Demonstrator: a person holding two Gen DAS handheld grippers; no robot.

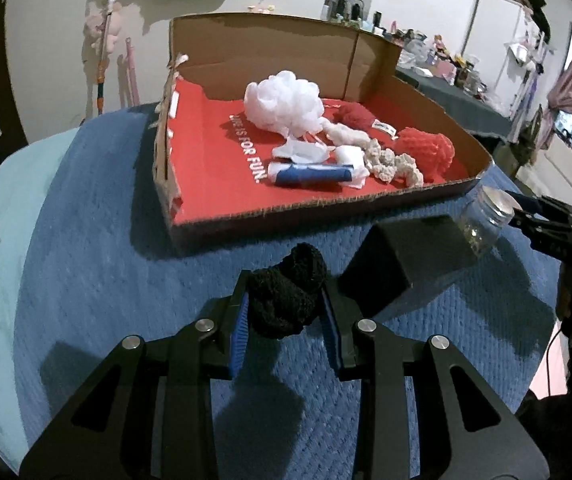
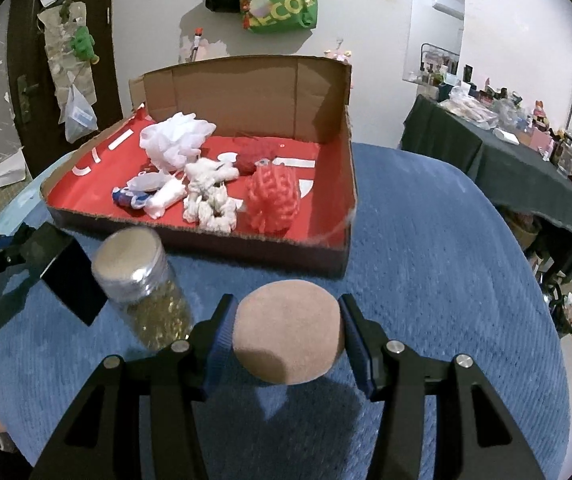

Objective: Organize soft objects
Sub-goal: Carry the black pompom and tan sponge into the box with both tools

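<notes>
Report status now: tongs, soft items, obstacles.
Left tongs shut on black knit ball. Right tongs shut on tan sponge. Glass jar beside box.

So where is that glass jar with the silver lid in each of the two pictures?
Left wrist view: the glass jar stands at the right edge, beside the black block.
Right wrist view: the glass jar is lower left, just left of the right gripper.
Shared landmark: the cardboard box behind it.

Black box (image 1: 402,256) partly behind left fingers (image 1: 332,316); jar (image 1: 484,220) blurred.
</notes>
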